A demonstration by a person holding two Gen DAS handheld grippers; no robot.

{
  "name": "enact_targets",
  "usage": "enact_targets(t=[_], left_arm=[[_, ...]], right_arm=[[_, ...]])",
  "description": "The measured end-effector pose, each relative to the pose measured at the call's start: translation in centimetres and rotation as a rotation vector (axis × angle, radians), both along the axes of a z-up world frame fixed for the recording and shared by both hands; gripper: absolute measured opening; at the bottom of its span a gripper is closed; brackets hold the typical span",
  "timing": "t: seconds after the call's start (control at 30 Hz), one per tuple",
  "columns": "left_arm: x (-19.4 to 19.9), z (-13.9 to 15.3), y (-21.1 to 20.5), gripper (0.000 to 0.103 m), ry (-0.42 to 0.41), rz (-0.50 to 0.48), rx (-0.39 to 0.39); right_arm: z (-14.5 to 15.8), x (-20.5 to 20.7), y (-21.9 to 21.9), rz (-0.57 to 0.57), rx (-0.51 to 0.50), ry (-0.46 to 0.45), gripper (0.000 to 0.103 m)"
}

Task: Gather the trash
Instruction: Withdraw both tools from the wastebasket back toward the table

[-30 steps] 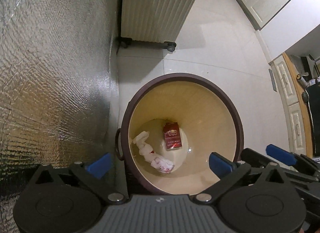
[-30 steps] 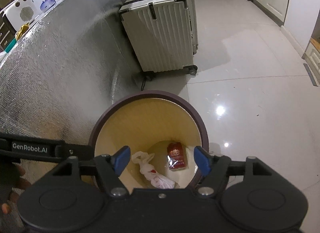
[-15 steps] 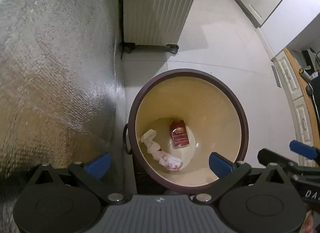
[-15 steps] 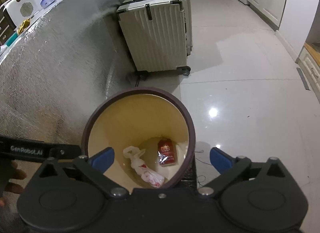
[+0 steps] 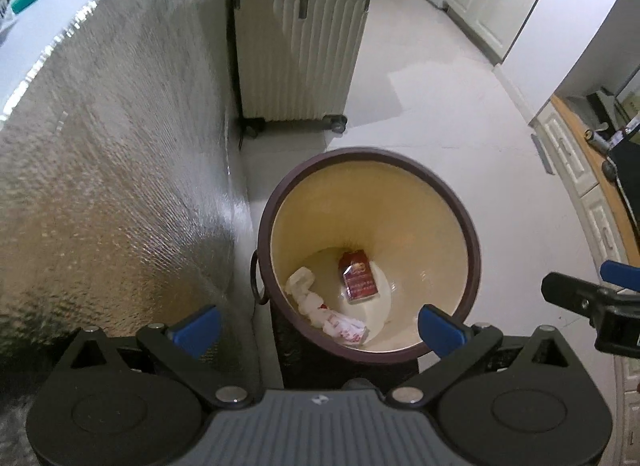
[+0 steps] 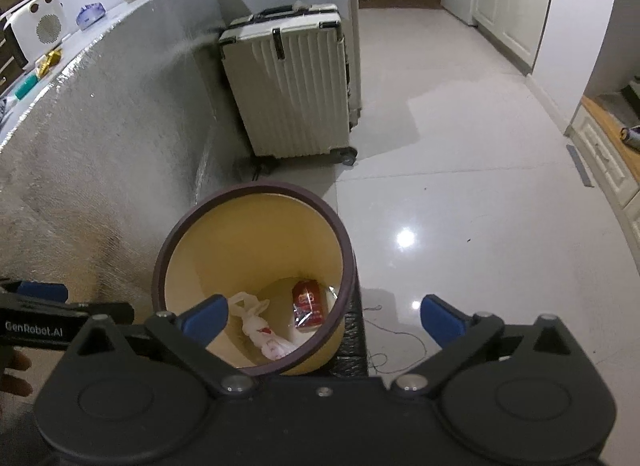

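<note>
The left gripper (image 5: 319, 326) hung over the floor with its blue-tipped fingers (image 5: 197, 326) spread wide and nothing between them; one fingertip stood over the gap beside the foil-covered wall (image 5: 120, 169), the other over the near rim of the bin (image 5: 370, 256). The right gripper (image 6: 322, 316) likewise had its fingers (image 6: 440, 318) released, having just been opening to their widest, and no thing lay between the pads. Its left fingertip sat over the bin's near inner wall, its right fingertip over bare glossy floor (image 6: 460, 193) to the right of the bin. The bin, round with a dark brown rim and a pale yellow inside, stood upright on the floor ahead of and below both pairs of fingers, close against the foil wall. At its bottom lay the collected trash: a red packet (image 5: 359, 276) toward the far side and a crumpled white plastic bag (image 5: 332, 314) with red print, nearer the fingers and just beside the packet. Beyond the bin, farther ahead of the fingers, a cream ribbed suitcase (image 5: 298, 53) stood upright on its wheels against the wall. In the right wrist view part of the left gripper and some fingers of a hand (image 6: 14, 374) showed at the left edge. A thin thread (image 6: 394, 340) trailed on the floor just right of the bin's base.
</note>
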State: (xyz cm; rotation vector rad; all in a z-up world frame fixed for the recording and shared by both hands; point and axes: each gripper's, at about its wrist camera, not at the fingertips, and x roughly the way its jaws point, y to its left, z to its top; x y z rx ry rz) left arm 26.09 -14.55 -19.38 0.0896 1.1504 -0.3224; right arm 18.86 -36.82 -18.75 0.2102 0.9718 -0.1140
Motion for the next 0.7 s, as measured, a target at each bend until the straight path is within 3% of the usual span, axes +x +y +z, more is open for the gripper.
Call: enact_targets(t=[0.3,0.43,0.7], left_arm=[[-2.0,5.3,1.0,0.103,-0.121,-0.018,-0.095],[-3.1,8.0,1.6,0.103,-0.161,-0.040,-0.172],[-5.6,14.2,3.8,0.103,-0.371,-0.038,-0.207]], right_arm=[[4.1,-3.1,0.4,-0.026,-0.030,-0.089,0.103],[6.7,-4.1,0.9,-0.028,-0.039,-0.159,0.103],[11.9,-5.5,2.4,-0.009,-0.065,-0.315,0.103]])
